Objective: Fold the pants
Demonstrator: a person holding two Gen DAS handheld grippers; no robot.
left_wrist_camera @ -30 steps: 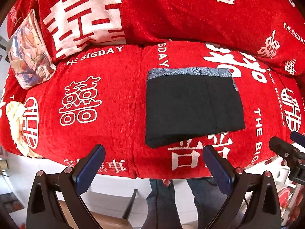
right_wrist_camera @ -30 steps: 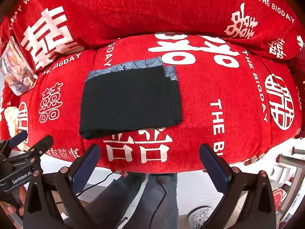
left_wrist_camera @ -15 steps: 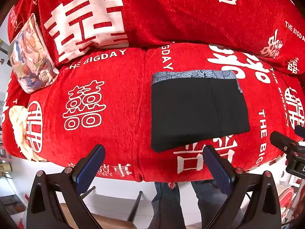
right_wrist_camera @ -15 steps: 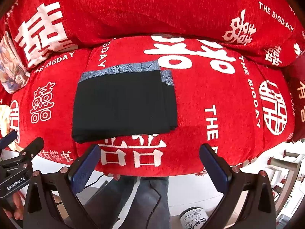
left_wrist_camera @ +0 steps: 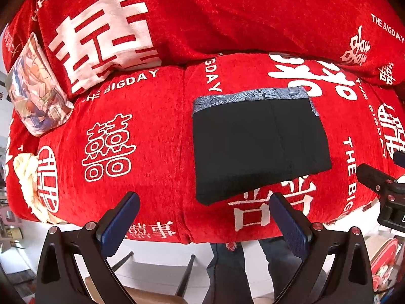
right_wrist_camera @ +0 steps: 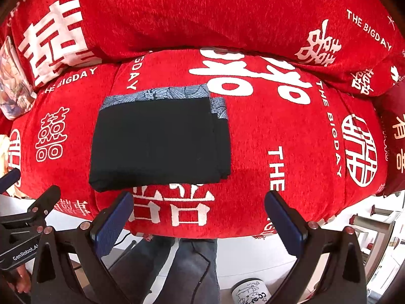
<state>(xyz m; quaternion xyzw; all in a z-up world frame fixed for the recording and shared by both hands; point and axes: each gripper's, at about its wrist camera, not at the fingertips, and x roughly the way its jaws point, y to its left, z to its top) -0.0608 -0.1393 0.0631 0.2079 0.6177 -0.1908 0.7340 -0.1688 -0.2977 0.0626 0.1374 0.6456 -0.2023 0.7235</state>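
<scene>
Folded black fabric pants with a blue-grey patterned waistband (left_wrist_camera: 258,147) lie flat on the red printed sofa cushion (left_wrist_camera: 141,116), ahead of your left claw (left_wrist_camera: 203,214) and right claw (right_wrist_camera: 198,212), both spread wide and empty. Expect soft, light, limp cloth; pinch all layers at a folded edge.

Red sofa (left_wrist_camera: 157,136) (white lettering), folded black pants (left_wrist_camera: 258,147) flat on its seat

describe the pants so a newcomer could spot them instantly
Start at the red sofa covered in white characters and look at its seat cushion. The pants lie there folded into a flat black rectangle. A blue-grey patterned waistband along the far edge makes them the only dark thing on the red.
</scene>
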